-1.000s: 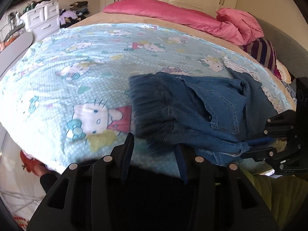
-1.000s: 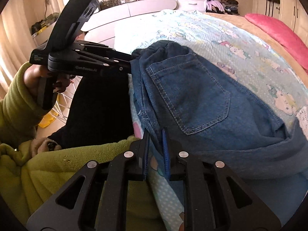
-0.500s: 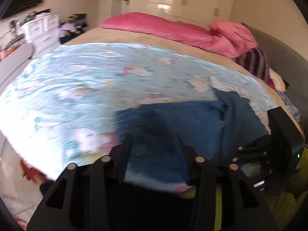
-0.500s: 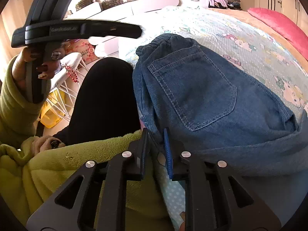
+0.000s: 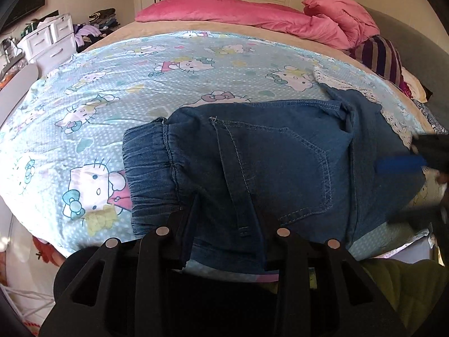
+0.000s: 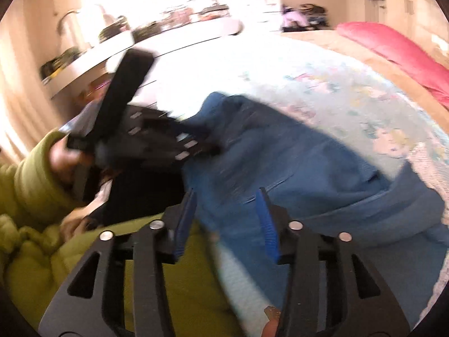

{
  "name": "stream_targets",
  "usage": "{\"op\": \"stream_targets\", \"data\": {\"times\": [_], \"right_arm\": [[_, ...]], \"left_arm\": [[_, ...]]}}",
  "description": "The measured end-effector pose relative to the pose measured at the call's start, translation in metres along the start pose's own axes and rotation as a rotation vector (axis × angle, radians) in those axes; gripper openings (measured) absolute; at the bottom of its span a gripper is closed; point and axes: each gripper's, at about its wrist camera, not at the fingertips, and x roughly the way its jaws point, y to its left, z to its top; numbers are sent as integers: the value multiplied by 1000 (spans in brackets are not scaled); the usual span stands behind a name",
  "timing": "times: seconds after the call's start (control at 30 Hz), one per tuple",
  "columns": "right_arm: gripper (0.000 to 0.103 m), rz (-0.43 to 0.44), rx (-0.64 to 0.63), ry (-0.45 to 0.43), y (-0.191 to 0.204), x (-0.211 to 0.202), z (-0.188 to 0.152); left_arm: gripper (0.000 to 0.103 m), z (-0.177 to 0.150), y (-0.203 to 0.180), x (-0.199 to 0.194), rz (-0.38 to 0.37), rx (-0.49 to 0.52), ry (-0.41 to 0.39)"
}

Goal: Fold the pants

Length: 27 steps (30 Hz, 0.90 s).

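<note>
Blue denim pants (image 5: pixel 275 163) lie folded on the cartoon-cat bedsheet (image 5: pixel 157 64), elastic waistband to the left and back pocket facing up. My left gripper (image 5: pixel 226 210) hovers over their near edge with its fingers apart, and flat denim lies between and under them. In the blurred right wrist view my right gripper (image 6: pixel 226 193) has its jaws opening. Its blue pads (image 6: pixel 266 219) stand clear of the pants (image 6: pixel 308 168), whose near edge lies between them. The left gripper (image 6: pixel 202 143) shows there too, held by a hand in a green sleeve. The right gripper (image 5: pixel 407 188) is a blur at the left wrist view's right edge.
Pink bedding (image 5: pixel 252 14) and a striped cushion (image 5: pixel 381 56) lie at the head of the bed. White drawers (image 5: pixel 47 42) stand at the left, and a cluttered white desk (image 6: pixel 168 36) is beside the bed. My green-clad lap (image 6: pixel 84 252) is close to the bed's edge.
My right gripper let go of the pants' edge, spread its fingers and lifted. My left gripper swung over the pants' near edge, fingers a little closer together.
</note>
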Motion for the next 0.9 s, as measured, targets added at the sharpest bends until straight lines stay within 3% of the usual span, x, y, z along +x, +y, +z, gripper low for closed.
{"op": "stream_targets", "data": {"times": [0.1,0.3,0.5,0.6,0.7,0.9], "right_arm": [[45,-46,34,31,-12,15,3],[55,-98,106,177,-26,52,-14],[64,-48,134,117,-24,36,-11],[72,-76,142,64,-28,17,-8],[78,-113,154,27,-35,-1,-9],[84,-186,206,-36,-58,-30,-11]], "left_arm": [[33,-1,-1,-1,-3,-2,-3],[33,-1,1,-2,-15,-8,-9],[33,-2,5,-5,-33,-42,-23],[35,-1,5,-14,-38,-65,-45],[49,3,2,-27,-48,-73,-74],[63,10,-11,-53,-45,-53,-131]]}}
